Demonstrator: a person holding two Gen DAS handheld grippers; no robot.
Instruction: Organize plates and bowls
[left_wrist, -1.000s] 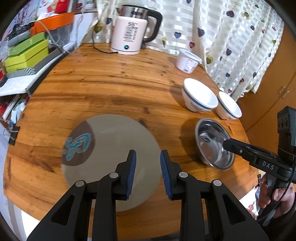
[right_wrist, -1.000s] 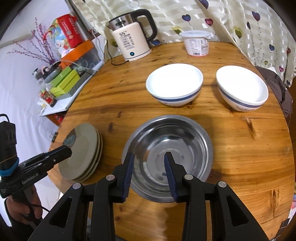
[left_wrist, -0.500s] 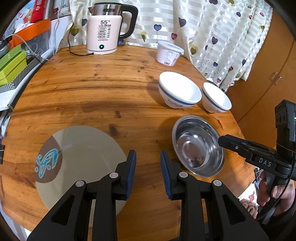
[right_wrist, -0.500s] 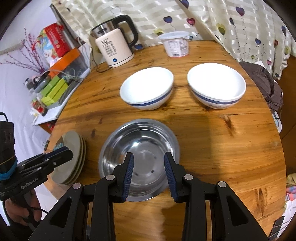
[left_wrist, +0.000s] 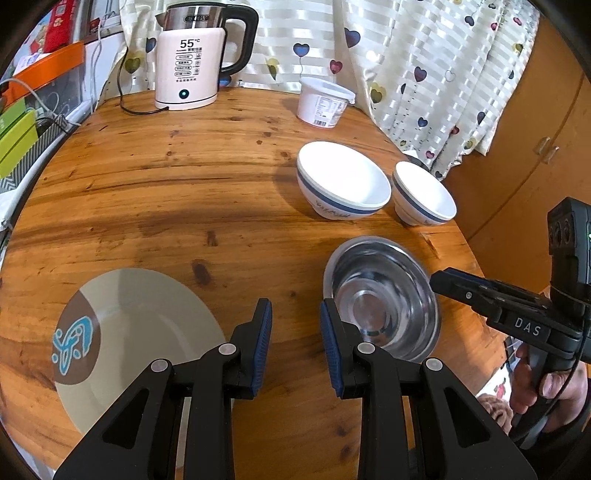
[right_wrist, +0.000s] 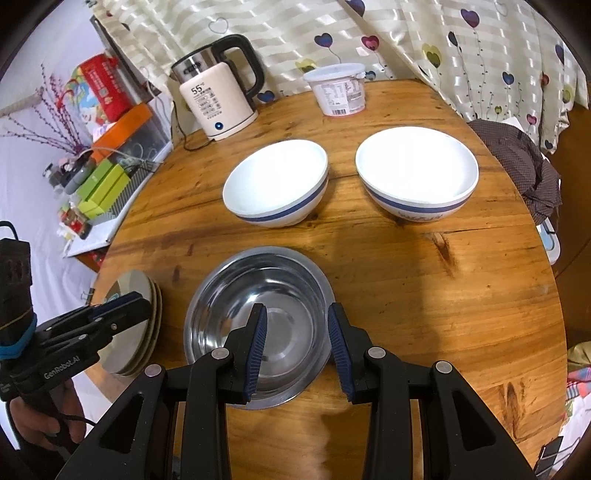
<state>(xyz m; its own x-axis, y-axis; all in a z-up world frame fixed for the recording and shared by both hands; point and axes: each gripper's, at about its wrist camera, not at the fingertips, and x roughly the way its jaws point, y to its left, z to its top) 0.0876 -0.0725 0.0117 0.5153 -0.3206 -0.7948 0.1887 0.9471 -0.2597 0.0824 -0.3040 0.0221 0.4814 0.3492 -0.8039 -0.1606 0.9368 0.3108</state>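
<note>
Both grippers empty, jaws apart. Right gripper (right_wrist: 297, 345) hovering over steel bowl (right_wrist: 258, 325); near rim just below fingertips. Left gripper (left_wrist: 295, 341) over bare wood btwn plate stack (left_wrist: 129, 332) and bowl. Best: drop one finger inside rim, clamp wall squarely, lift w/o tilting.

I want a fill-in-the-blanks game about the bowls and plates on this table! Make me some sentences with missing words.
1. The shiny bowl in front of the right tongs is made of ______.
2. The number of white bowls with a blue stripe is ______.
3. The big number printed on the kettle is ______.
4. The grey plates are piled in a ______.

Missing words: metal; two; 55; stack
</note>
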